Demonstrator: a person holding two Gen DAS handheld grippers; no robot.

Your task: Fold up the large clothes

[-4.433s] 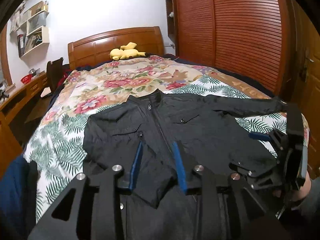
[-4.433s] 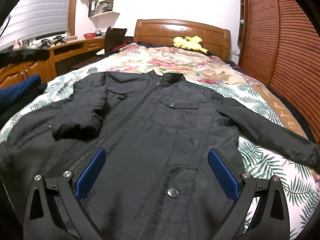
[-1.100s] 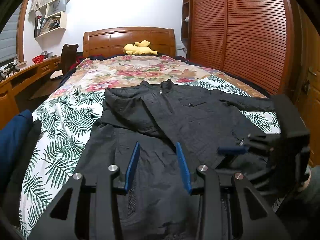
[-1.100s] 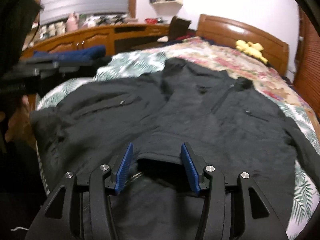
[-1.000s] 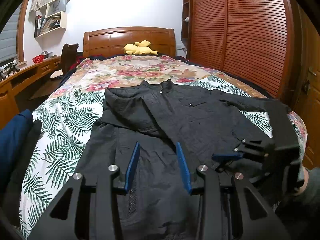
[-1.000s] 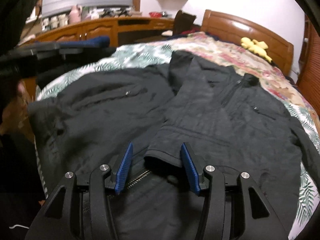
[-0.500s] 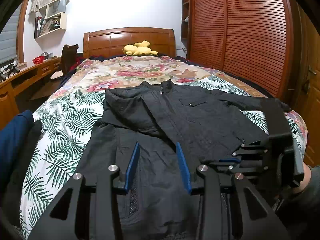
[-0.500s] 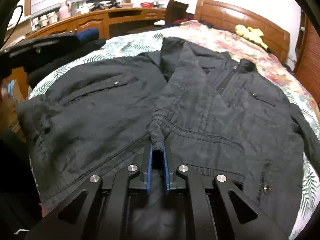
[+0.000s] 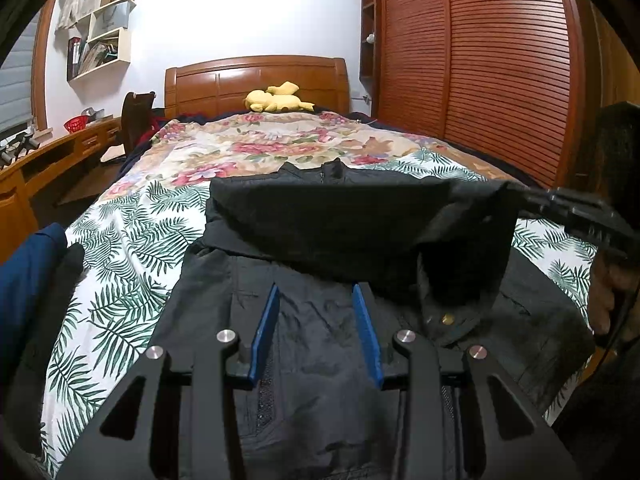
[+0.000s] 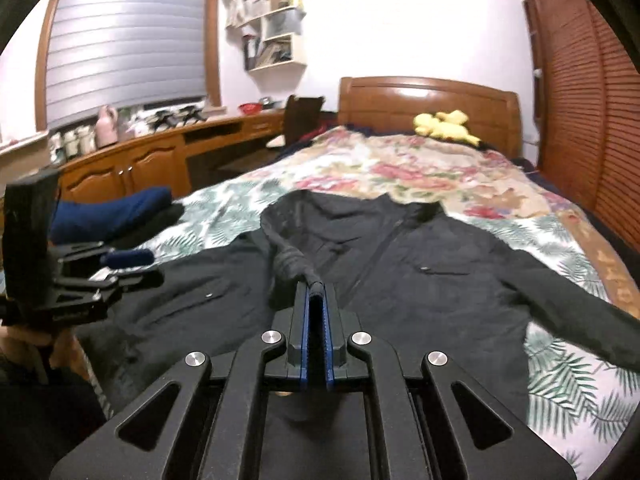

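Observation:
A black jacket lies front up on the bed, collar toward the headboard; it also shows in the right wrist view. My right gripper is shut on the cuff of the jacket's left sleeve and holds it lifted above the jacket. In the left wrist view the lifted sleeve stretches across the chest to the right gripper. My left gripper is open and empty over the jacket's lower front. The other sleeve lies spread to the right.
The bed has a floral and palm-leaf cover. A yellow plush toy sits by the wooden headboard. Dark blue and black clothes are piled at the bed's left edge. A wooden desk runs along the left, a slatted wardrobe on the right.
My right gripper closed on the sleeve cuff half a second ago and has now lifted it up and rightward across the jacket. My left gripper stays open and still.

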